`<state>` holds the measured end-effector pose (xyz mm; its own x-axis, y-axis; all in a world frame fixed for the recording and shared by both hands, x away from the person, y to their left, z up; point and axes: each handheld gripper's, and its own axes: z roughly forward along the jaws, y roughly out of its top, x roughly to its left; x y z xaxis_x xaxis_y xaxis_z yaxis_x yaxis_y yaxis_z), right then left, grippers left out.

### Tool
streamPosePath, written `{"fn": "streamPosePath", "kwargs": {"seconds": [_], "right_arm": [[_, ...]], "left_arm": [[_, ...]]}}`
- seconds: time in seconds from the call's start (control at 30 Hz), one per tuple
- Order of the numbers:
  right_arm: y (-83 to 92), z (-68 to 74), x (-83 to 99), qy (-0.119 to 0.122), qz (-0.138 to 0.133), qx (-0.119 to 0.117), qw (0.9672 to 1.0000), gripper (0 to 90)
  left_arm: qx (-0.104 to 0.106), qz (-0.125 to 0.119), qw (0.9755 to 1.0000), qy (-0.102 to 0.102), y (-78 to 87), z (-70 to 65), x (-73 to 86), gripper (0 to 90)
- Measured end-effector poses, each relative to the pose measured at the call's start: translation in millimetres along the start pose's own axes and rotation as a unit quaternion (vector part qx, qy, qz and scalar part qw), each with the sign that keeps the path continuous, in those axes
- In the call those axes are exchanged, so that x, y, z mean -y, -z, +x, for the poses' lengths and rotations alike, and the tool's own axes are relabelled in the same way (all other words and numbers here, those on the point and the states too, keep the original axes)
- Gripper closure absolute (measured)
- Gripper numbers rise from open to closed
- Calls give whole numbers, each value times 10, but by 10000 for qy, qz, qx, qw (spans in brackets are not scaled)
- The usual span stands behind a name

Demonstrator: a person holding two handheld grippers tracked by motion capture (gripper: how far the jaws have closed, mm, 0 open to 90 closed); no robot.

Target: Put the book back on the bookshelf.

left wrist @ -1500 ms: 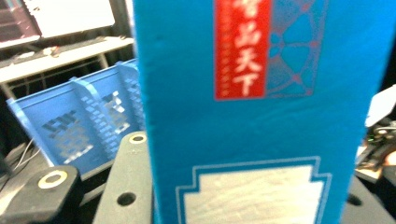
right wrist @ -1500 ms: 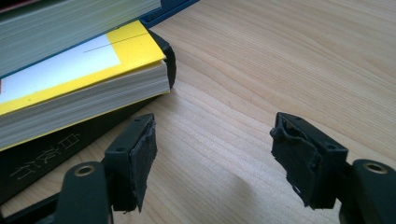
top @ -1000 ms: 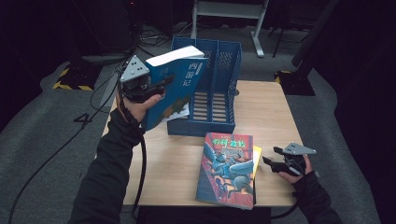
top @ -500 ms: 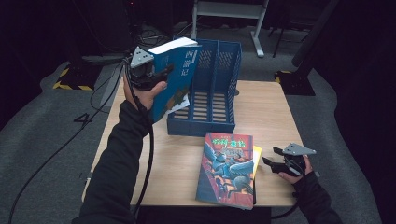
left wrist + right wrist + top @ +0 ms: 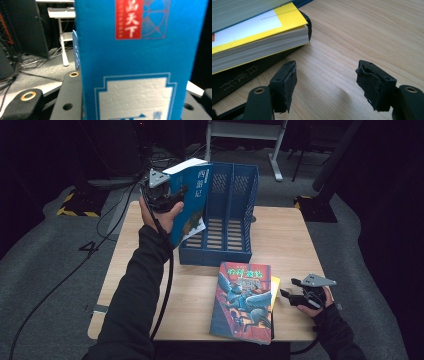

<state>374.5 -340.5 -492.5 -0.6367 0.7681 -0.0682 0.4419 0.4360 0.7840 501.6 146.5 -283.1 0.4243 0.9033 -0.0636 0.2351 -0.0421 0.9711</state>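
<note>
Step in hand: filing books into the blue file rack (image 5: 235, 220) at the far side of the worktop (image 5: 285, 235).

Left tongs (image 5: 172, 200) are clamped on the blue book (image 5: 192, 195), held upright and slightly tilted, above and just beside the rack's left wall. In the left gripper view the blue book's cover (image 5: 140, 60) sits between the black jaws, pressed on both sides. Its lower corner hangs near the left slot but is not yet seated, as far as the high view shows.

Right tongs (image 5: 287, 296) rest low at the near right of the worktop, jaws apart, nothing between them. In the right gripper view the pads (image 5: 289, 82) stand either side of bare wood, just short of the corner of the stack of books (image 5: 262, 40). Stack seen from above: illustrated book (image 5: 243, 300) on top, yellow one (image 5: 274, 285) under it.

Judgement: insertion phase. Next move calls for squaring the blue book with a slot, lowering it between the dividers, then releasing. Risk: a corner catching on the rack wall.
</note>
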Motion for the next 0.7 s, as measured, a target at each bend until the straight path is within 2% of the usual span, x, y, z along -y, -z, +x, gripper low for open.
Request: {"fn": "streamPosePath", "kwargs": {"seconds": [0.07, 0.27, 0.37, 0.47, 0.7], "right_arm": [[5, 14, 2, 33, 4, -34, 10000, 329], [2, 13, 9, 57, 9, -39, 10000, 331], [3, 20, 2, 64, 9, -43, 10000, 331], [0, 31, 1, 82, 20, -47, 10000, 331], [-7, 30, 7, 101, 52, -52, 9999, 332]], "left_arm": [[-56, 29, 10000, -18, -30, -4, 3, 614], [-179, 33, 9998, 128, -80, -4, 16, 613], [-365, 1, 9991, 221, -131, -57, 26, 613], [-437, 68, 9989, 169, -175, -80, 42, 613], [-674, 240, 9965, 427, -312, -69, 102, 612]]}}
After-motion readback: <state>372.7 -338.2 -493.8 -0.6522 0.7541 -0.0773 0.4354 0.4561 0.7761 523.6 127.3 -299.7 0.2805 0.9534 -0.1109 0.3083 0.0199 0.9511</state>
